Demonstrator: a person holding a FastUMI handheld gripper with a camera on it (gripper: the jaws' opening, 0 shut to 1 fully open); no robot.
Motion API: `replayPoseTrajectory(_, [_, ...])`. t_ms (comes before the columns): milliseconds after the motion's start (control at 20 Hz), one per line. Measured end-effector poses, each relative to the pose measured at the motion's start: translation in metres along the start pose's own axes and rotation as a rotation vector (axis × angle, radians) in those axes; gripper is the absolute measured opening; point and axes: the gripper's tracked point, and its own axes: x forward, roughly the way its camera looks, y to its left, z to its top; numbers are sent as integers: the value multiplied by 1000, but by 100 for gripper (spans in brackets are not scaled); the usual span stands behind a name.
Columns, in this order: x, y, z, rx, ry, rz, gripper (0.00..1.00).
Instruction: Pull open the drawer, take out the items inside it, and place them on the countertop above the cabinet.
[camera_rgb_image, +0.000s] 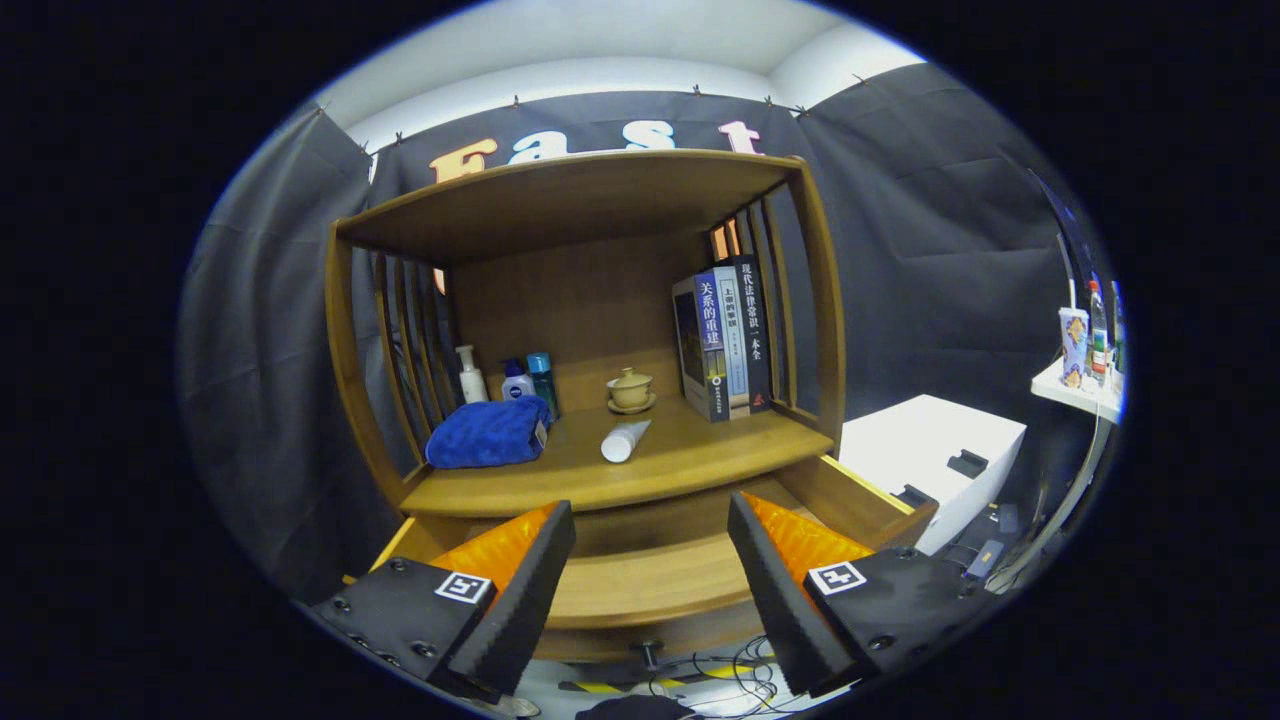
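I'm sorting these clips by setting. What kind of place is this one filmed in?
Most likely a staged recording booth, not a real home: black cloth wall hangs behind a lone wooden cabinet, loose cables lie on the floor, and the open gripper hovers over the pulled-out drawer.

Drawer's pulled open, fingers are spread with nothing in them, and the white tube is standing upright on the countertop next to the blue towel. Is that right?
Not quite. In the gripper view the white tube lies on its side on the countertop, not upright, between the blue towel and the books. The rest holds: the drawer is pulled open, and the gripper has its fingers spread with nothing in them.
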Motion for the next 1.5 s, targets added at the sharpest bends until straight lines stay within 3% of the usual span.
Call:
replayPoseTrajectory(350, [-27,-14,-63,-31,-11,-27,99])
replayPoseTrajectory(750, [-10,-15,-127,-62,78,-33,99])
replayPoseTrajectory(1500, [30,-8,-123,-136,112,-36,98])
